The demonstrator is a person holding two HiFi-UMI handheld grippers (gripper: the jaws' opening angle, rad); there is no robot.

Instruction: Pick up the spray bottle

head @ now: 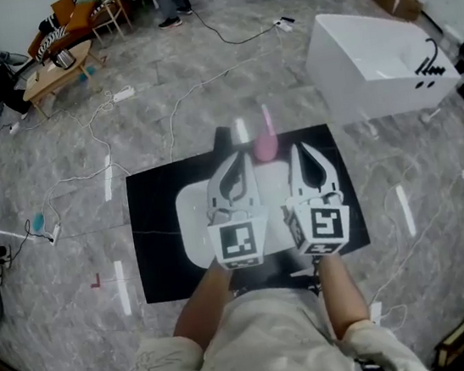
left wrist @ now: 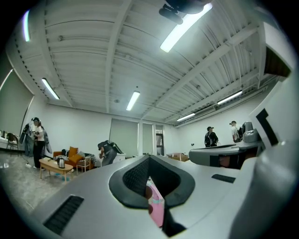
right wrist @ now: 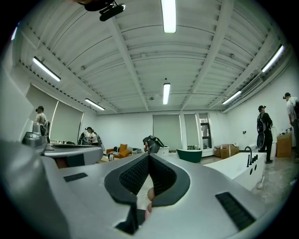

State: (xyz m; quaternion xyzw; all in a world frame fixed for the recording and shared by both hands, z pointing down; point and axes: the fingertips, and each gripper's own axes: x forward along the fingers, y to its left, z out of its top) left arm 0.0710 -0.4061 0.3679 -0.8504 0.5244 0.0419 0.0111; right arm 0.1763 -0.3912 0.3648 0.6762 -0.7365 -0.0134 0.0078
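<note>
A pink spray bottle (head: 265, 143) stands blurred on the black mat (head: 157, 234), just beyond and between my two grippers. Held side by side, both grippers point level toward it. The left gripper (head: 248, 156) is to the bottle's left and its jaws meet at the tips, shut on nothing. On the bottle's right, the right gripper (head: 293, 149) is shut and empty too. In the left gripper view the pink bottle (left wrist: 156, 205) shows through the slot below the closed jaws of the left gripper (left wrist: 149, 158). The right gripper (right wrist: 149, 155) shows a sliver of pink (right wrist: 148, 211) the same way.
A white pad (head: 192, 220) lies on the mat under the grippers. A white bathtub (head: 378, 65) stands at the right rear. Cables run across the grey floor. A wooden coffee table (head: 57, 68) and chairs are far left. Several people stand in the background.
</note>
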